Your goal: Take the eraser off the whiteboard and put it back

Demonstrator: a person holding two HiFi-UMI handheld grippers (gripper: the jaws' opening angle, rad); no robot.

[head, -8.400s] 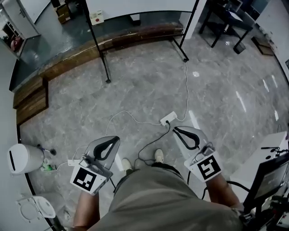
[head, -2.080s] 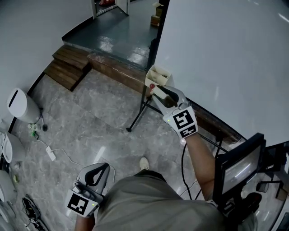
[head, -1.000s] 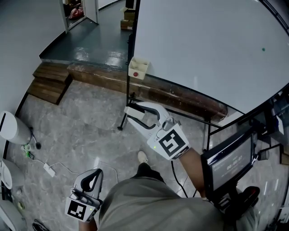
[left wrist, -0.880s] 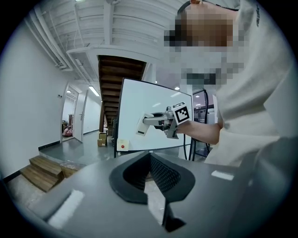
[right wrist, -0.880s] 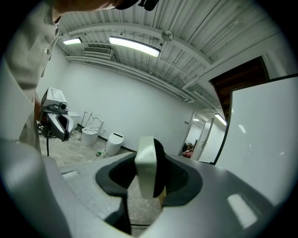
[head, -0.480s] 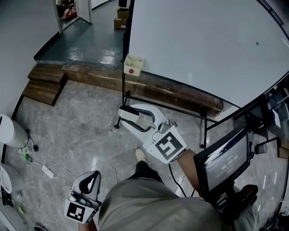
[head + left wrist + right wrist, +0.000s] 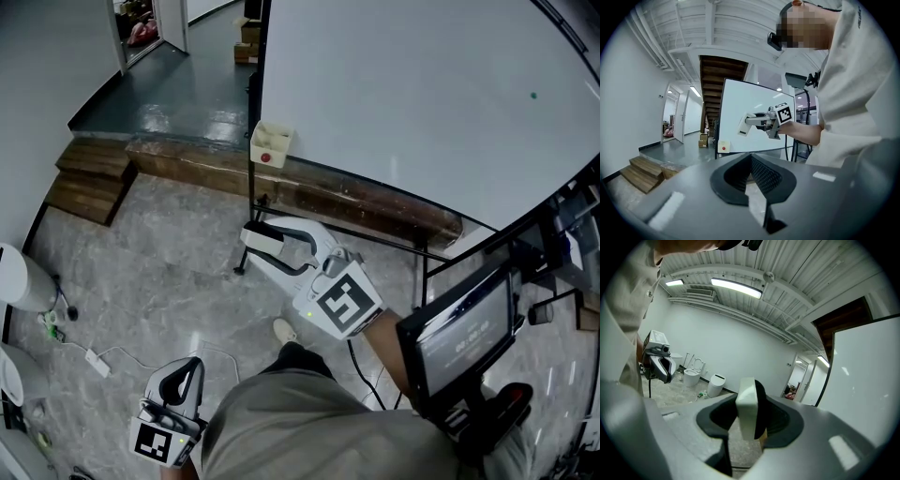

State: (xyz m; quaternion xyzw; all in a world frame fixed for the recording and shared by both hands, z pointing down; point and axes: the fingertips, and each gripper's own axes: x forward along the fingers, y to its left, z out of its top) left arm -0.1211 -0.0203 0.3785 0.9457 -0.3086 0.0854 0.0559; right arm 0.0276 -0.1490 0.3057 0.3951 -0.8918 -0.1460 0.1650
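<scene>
Right tool (image 7: 266, 244) drawn off whiteboard (image 7: 422, 84), eraser (image 7: 746, 408) clamped between jaws, left tool (image 7: 187, 367) closed

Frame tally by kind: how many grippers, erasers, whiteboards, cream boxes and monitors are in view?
Grippers: 2 (left gripper, right gripper)
Eraser: 1
Whiteboard: 1
Cream box: 1
Monitor: 1
Total: 6
</scene>
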